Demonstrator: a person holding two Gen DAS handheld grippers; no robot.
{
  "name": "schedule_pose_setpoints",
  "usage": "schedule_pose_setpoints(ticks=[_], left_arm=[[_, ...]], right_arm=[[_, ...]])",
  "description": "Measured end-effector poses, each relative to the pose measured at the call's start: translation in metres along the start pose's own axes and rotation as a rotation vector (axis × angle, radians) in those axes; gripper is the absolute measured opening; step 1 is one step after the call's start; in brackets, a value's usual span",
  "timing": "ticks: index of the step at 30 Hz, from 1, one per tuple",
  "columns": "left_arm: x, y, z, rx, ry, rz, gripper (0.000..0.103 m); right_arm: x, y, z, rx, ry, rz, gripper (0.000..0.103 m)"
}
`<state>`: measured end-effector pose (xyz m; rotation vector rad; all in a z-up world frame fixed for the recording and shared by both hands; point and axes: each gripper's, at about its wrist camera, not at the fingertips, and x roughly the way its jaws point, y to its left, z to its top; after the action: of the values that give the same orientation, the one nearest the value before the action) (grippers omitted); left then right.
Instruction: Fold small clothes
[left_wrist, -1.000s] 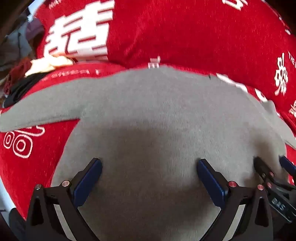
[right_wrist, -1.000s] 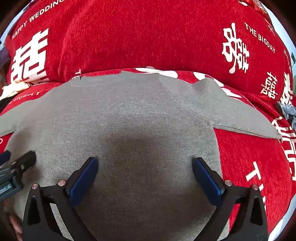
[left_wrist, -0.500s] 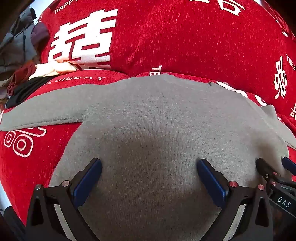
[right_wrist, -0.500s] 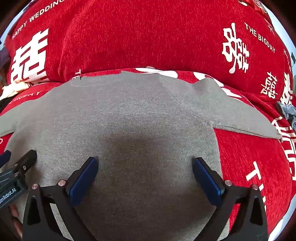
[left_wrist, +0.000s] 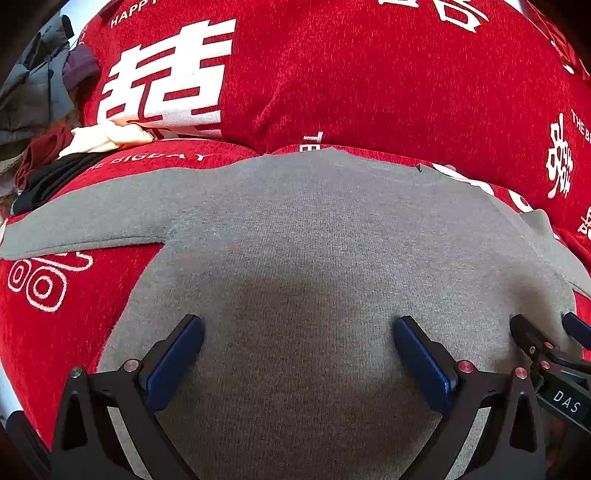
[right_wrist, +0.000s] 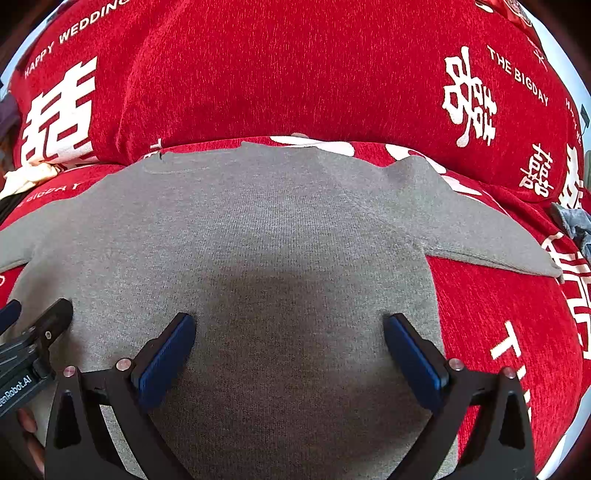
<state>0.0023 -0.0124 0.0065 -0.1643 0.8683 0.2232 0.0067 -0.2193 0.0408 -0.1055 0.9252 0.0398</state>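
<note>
Left wrist view: left gripper (left_wrist: 297, 326) spread wide, blue pads (left_wrist: 176, 360) apart, nothing pinched, hovering over the near middle of a grey top (left_wrist: 314, 236). Top spread flat, with a few low rumples, on a red cover (left_wrist: 55, 332) printed with white characters. One sleeve (left_wrist: 85, 225) stretched out to the left, lying flat on the red. Neck edge at the far side, just short of a red cushion (left_wrist: 369, 74) standing behind. Small dark fleck near the far hem of the neck. Right gripper (left_wrist: 546, 336) seen at the right edge, fingers apart, low over the top's right side; contact with the cloth not clear. Heap of other clothes (left_wrist: 48, 147) at far left, beside the cushion: grey, maroon, cream and black pieces.

Right wrist view: right gripper (right_wrist: 290, 325) also spread wide, holding nothing, above the near right part of the top (right_wrist: 258, 229). Other sleeve (right_wrist: 480, 236) stretched to the right, tapering to a point on the cover (right_wrist: 517, 332). Small raised fold at the right shoulder. Left gripper (right_wrist: 35, 314) in at the left edge, its fingers open over the top's left side. Dark shadow on the knit between the pads (right_wrist: 164, 352). Bit of grey-blue cloth (right_wrist: 570, 218) at far right.
</note>
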Motion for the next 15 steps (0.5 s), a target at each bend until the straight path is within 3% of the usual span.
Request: schedule_pose_setpoints(ticks=[15], left_arm=[[0.0017, -0.0007, -0.0019, 0.007, -0.009, -0.003, 0.103]], right_arm=[[-0.0034, 0.0012, 0.0000, 0.002, -0.002, -0.005, 0.102]])
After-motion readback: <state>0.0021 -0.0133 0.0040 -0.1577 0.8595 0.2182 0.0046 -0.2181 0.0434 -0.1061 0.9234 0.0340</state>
